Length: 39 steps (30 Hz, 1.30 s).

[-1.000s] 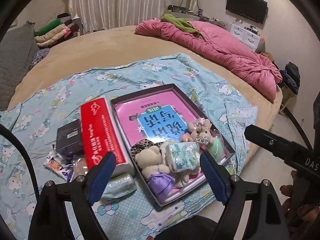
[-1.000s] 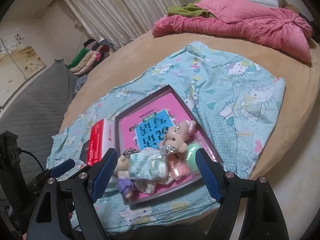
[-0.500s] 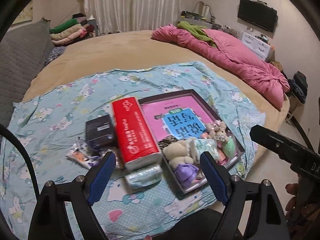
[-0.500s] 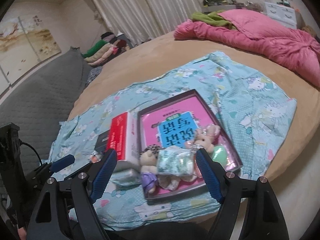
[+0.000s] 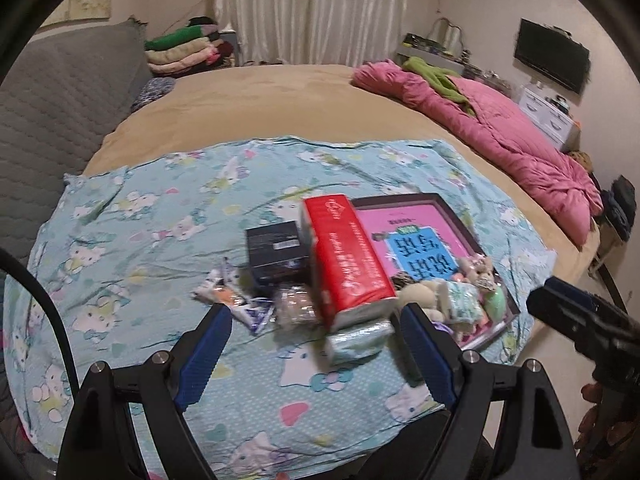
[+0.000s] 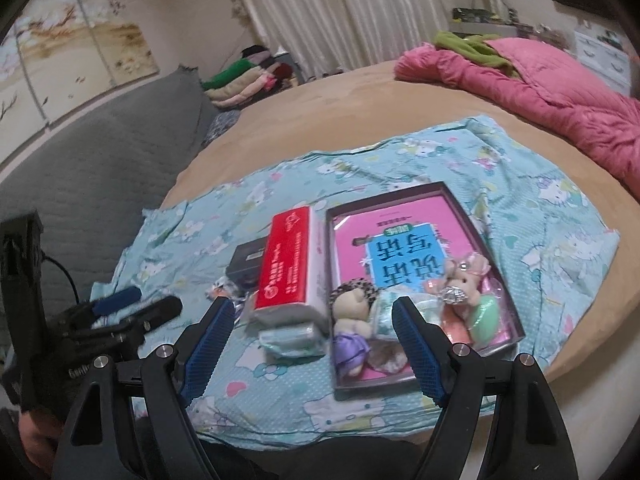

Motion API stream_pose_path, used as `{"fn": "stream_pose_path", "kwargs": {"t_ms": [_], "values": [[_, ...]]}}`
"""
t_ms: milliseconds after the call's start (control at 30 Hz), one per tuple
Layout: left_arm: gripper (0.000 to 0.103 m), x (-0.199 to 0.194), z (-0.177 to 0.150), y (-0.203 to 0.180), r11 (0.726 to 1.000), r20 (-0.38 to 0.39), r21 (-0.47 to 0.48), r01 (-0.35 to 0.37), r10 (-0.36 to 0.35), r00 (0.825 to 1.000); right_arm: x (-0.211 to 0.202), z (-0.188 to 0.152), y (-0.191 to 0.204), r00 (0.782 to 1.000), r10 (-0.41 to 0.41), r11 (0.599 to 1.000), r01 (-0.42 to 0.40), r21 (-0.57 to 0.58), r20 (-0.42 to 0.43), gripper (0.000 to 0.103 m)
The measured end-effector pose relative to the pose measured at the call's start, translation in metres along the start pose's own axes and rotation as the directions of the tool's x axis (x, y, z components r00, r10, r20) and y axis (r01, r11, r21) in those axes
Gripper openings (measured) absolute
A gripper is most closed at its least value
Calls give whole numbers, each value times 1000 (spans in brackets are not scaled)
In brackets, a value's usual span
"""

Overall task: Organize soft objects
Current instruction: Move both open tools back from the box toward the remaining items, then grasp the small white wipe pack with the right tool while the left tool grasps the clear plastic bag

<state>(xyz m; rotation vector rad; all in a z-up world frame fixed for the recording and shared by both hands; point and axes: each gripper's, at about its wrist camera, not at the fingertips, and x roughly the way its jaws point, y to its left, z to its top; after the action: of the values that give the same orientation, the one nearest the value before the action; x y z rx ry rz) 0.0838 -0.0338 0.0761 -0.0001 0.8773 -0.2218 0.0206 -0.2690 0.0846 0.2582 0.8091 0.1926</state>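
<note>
A dark-rimmed shallow box (image 6: 476,208) with a pink book inside lies on the blue cartoon-print cloth (image 6: 540,200). Small soft toys fill its near end: a cream bear (image 6: 352,308), a purple plush (image 6: 350,350), a pink bunny (image 6: 466,276) and a green ball (image 6: 486,314). A red tissue pack (image 5: 346,256) lies left of the box, with a small wrapped tissue pack (image 5: 358,338) at its near end. My left gripper (image 5: 316,350) is open and empty above the cloth's near edge. My right gripper (image 6: 312,340) is open and empty, short of the box.
A black box (image 5: 276,254) and snack packets (image 5: 232,300) lie left of the red pack. The cloth covers a round tan bed (image 5: 256,104). A pink quilt (image 5: 520,136) is heaped at the far right. A grey quilted headboard (image 5: 52,112) stands left.
Both grippers have swung left and drawn back from the bed. The box and toys now sit further right in both views. Nothing was picked up.
</note>
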Motion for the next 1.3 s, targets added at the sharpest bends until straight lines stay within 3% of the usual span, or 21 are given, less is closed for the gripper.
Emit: {"fn": "stream_pose_path", "kwargs": {"t_ms": [433, 700, 967, 1300], "values": [[86, 6, -15, 58, 994, -33, -89, -61, 58, 998, 51, -32, 49, 996, 24, 994, -32, -102, -84, 82], [86, 32, -29, 72, 991, -73, -123, -44, 36, 997, 99, -63, 52, 989, -62, 992, 46, -117, -134, 82], [86, 73, -32, 76, 990, -115, -142, -2, -14, 993, 143, -72, 53, 980, -136, 982, 114, -149, -147, 82], [86, 123, -24, 62, 995, -182, -101, 23, -42, 983, 179, -73, 48, 969, -191, 973, 167, -159, -156, 82]]}}
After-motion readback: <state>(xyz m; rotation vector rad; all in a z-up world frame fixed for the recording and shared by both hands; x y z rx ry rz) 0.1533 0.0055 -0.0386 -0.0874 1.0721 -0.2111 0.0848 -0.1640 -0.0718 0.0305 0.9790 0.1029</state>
